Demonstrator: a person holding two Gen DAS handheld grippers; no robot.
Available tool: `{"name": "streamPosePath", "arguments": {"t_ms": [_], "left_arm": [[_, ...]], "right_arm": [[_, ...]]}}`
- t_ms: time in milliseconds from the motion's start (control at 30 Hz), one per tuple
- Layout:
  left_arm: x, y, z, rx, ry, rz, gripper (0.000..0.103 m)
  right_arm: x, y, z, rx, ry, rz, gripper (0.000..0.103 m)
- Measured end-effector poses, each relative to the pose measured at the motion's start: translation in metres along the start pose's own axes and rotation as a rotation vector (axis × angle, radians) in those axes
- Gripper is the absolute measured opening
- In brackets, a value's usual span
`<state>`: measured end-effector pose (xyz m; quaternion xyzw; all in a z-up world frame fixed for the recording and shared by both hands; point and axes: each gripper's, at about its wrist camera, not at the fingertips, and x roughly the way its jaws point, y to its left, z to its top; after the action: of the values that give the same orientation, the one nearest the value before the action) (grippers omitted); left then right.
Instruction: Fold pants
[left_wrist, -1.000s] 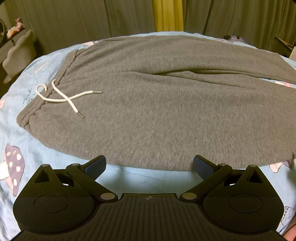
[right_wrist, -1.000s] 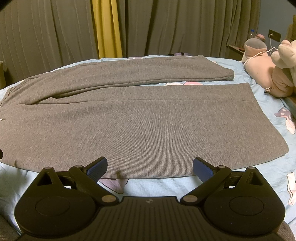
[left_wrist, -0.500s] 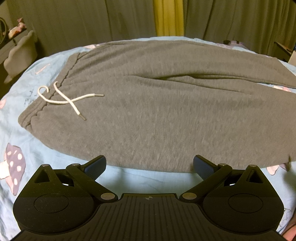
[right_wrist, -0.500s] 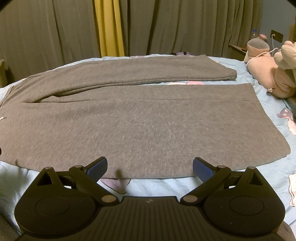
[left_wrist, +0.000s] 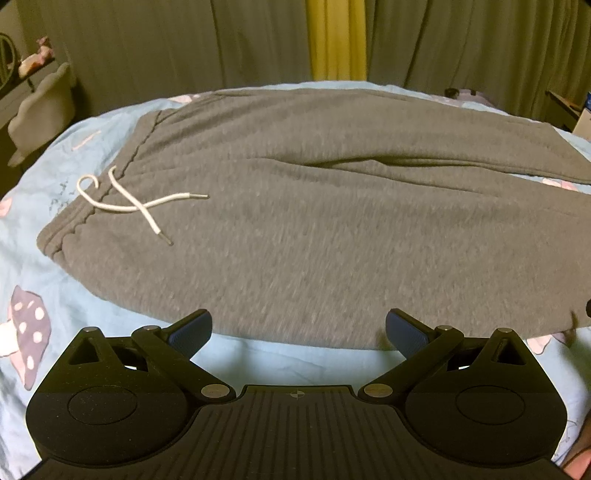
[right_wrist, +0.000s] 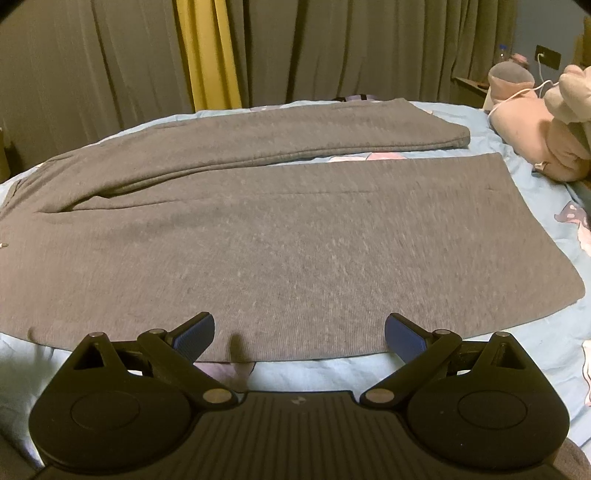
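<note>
Both claws, left (left_wrist: 298, 332) and right (right_wrist: 299, 334), gape wide, empty; pants (right_wrist: 295, 240) lie flat, unfolded — everything's left.

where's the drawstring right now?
Left wrist view, left side: the white drawstring lies loose on the grey pants, at the waistband.

Bedroom: patterned bedsheet (left_wrist: 55, 173), curtains (right_wrist: 110, 55), plush toys (right_wrist: 546, 122).
</note>
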<state>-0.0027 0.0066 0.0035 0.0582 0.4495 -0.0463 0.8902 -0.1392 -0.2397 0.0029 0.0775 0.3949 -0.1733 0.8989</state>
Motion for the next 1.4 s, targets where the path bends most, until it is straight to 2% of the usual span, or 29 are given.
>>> {"name": "streamPosePath", "arguments": {"t_ms": [433, 567, 633, 700, 800, 900, 967, 1067, 1133, 1167, 1267, 1333, 1400], "left_arm": [[0.002, -0.001, 0.003, -0.002, 0.014, 0.008, 0.103], [-0.003, -0.006, 0.008, 0.009, -0.009, 0.013, 0.103], [-0.004, -0.010, 0.015, 0.013, -0.026, 0.019, 0.103], [0.000, -0.016, 0.030, -0.006, -0.037, 0.024, 0.103], [0.009, -0.024, 0.064, -0.087, -0.038, 0.033, 0.103], [0.019, -0.032, 0.101, -0.187, -0.115, 0.019, 0.103], [0.038, -0.039, 0.120, -0.219, -0.159, 0.064, 0.103], [0.078, -0.040, 0.129, -0.256, -0.156, 0.149, 0.103], [0.101, -0.035, 0.122, -0.239, -0.162, 0.211, 0.103], [0.111, -0.032, 0.118, -0.223, -0.164, 0.248, 0.103], [0.137, -0.018, 0.120, -0.227, -0.136, 0.359, 0.103], [0.142, -0.007, 0.125, -0.283, -0.166, 0.360, 0.103], [0.143, 0.004, 0.123, -0.328, -0.234, 0.380, 0.103]], "right_arm": [[0.027, -0.008, 0.012, 0.039, 0.055, 0.004, 0.099], [0.039, -0.008, 0.016, 0.034, 0.080, -0.011, 0.099], [0.050, -0.010, 0.019, 0.045, 0.121, -0.017, 0.099], [0.063, -0.014, 0.021, 0.069, 0.171, -0.017, 0.099], [0.073, -0.021, 0.024, 0.118, 0.181, -0.011, 0.099], [0.080, -0.021, 0.027, 0.115, 0.192, -0.021, 0.099], [0.082, -0.017, 0.029, 0.082, 0.179, -0.033, 0.099], [0.087, -0.015, 0.030, 0.035, 0.166, -0.033, 0.099], [0.090, -0.020, 0.044, 0.043, 0.219, -0.022, 0.099], [0.089, -0.023, 0.055, 0.054, 0.217, -0.021, 0.099], [0.090, -0.034, 0.106, 0.063, 0.093, -0.014, 0.099], [0.108, -0.040, 0.154, 0.080, 0.022, -0.034, 0.099], [0.133, -0.045, 0.198, 0.120, -0.016, -0.043, 0.095]]}}
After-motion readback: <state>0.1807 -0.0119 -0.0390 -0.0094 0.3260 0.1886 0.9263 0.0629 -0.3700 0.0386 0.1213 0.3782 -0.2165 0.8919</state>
